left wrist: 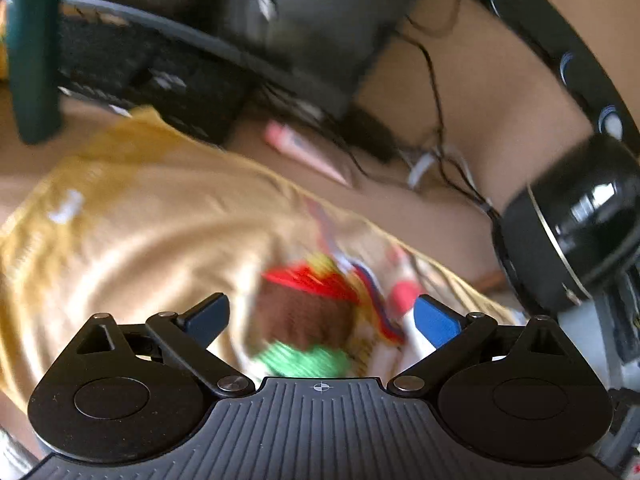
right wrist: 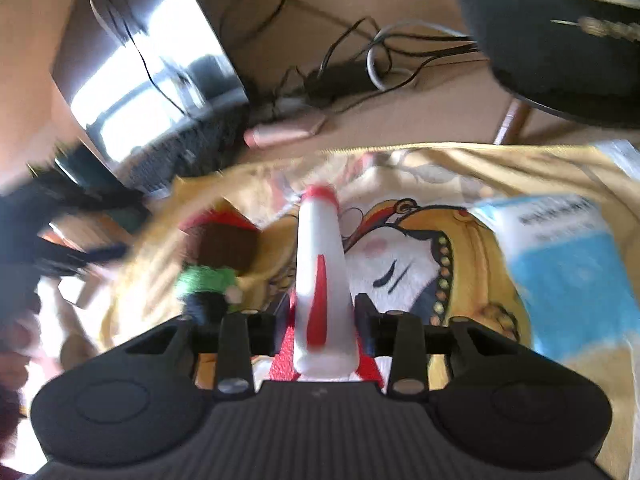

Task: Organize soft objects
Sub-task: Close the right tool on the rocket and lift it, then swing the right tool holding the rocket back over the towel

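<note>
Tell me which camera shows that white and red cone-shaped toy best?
The right wrist view. There the white and red toy stands centred and whole between the fingers of the right claw, which grips it. The left wrist view catches only a blurred sliver of it beside the open left claw.

A tan desk fills the background, lit brightly from one side, with glare on a dark computer case standing at its far edge. A tangle of black and grey cables lies behind, near a pink tube. A glossy black rounded appliance sits at the desk's right. A dark green upright post shows at far left. Everything is motion-blurred.
</note>
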The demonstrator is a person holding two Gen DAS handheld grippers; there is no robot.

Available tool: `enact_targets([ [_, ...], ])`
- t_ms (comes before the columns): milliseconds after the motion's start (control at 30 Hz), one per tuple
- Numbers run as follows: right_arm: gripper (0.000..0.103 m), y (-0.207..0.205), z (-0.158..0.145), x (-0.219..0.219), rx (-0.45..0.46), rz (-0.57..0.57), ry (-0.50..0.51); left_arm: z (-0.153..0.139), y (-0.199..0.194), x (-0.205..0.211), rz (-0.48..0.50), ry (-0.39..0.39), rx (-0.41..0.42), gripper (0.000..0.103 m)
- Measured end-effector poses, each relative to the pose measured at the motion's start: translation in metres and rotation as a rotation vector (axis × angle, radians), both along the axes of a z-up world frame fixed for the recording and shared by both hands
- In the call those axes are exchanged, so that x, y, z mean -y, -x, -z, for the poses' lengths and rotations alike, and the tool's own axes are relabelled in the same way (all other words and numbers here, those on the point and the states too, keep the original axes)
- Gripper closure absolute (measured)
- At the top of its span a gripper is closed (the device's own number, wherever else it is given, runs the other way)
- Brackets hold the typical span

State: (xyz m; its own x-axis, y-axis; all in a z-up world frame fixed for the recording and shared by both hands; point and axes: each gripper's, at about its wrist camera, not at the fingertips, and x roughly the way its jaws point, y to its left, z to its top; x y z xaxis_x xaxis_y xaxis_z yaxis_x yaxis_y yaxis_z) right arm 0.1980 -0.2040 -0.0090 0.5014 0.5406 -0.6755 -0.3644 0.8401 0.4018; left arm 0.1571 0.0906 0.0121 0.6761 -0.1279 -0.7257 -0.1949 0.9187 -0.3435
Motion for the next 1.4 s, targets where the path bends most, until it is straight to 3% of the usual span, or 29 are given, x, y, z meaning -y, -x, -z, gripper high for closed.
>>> enact_targets([
  [100, 0.04, 0.007, -0.009, -0.019, 0.053, 0.048, 0.085, -0.005, -0.003, -0.007, 0.018, -0.17, 0.022, 0.002],
  [167, 0.033, 0.013, -0.019, -0.03, 0.102, 0.075, 0.129, -0.009, -0.005, -0.01, 0.018, -0.273, 0.057, 0.002],
  [267, 0.031, 0.025, -0.038, -0.047, 0.194, 0.135, 0.219, -0.018, 0.003, -0.007, -0.027, -0.403, 0.216, 0.002],
  [333, 0.03, 0.038, -0.054, -0.053, 0.227, 0.191, 0.198, -0.027, 0.01, -0.006, -0.085, -0.458, 0.332, 0.0],
  [400, 0.029, 0.051, -0.071, -0.056, 0.264, 0.225, 0.127, -0.039, 0.016, -0.007, -0.063, -0.42, 0.454, 0.0],
  [500, 0.018, 0.068, -0.104, -0.062, 0.373, 0.333, 0.048, -0.064, 0.018, -0.012, 0.034, -0.21, 0.544, 0.0],
  [533, 0.014, 0.074, -0.116, -0.063, 0.422, 0.379, 0.019, -0.073, 0.015, -0.012, 0.08, -0.133, 0.521, 0.0],
  [600, 0.001, 0.08, -0.136, -0.063, 0.511, 0.435, 0.012, -0.09, 0.012, -0.006, 0.22, 0.016, 0.39, 0.0],
  [667, 0.0, 0.077, -0.141, -0.06, 0.573, 0.485, 0.043, -0.103, 0.027, 0.004, 0.334, 0.1, 0.345, 0.001],
  [767, 0.001, 0.052, -0.116, -0.041, 0.499, 0.594, 0.044, -0.118, 0.067, 0.02, 0.332, 0.078, 0.415, 0.0],
  [900, 0.001, 0.019, -0.074, -0.016, 0.259, 0.686, -0.16, -0.127, 0.105, 0.054, 0.414, 0.045, 0.585, 0.0],
  [1000, 0.001, -0.01, -0.06, -0.024, 0.115, 0.624, -0.328, -0.127, 0.111, 0.108, 0.664, 0.014, 0.582, 0.0],
  [1033, 0.001, -0.021, -0.059, -0.031, 0.075, 0.583, -0.366, -0.124, 0.112, 0.13, 0.789, -0.006, 0.554, 0.0],
  [1133, 0.001, -0.04, -0.063, -0.055, 0.009, 0.454, -0.477, -0.098, 0.114, 0.194, 1.079, -0.173, 0.384, 0.0],
  [1167, 0.001, -0.041, -0.064, -0.058, -0.011, 0.432, -0.532, -0.088, 0.122, 0.21, 1.11, -0.281, 0.397, 0.0],
  [1200, 0.001, -0.041, -0.065, -0.06, -0.032, 0.411, -0.587, -0.084, 0.13, 0.215, 1.094, -0.351, 0.464, 0.0],
  [1300, 0.001, -0.037, -0.07, -0.049, -0.14, 0.428, -0.718, -0.082, 0.13, 0.208, 1.121, -0.311, 0.563, 0.0],
  [1400, 0.001, -0.029, -0.079, -0.03, -0.125, 0.51, -0.779, -0.085, 0.133, 0.206, 1.112, -0.326, 0.67, 0.0],
])
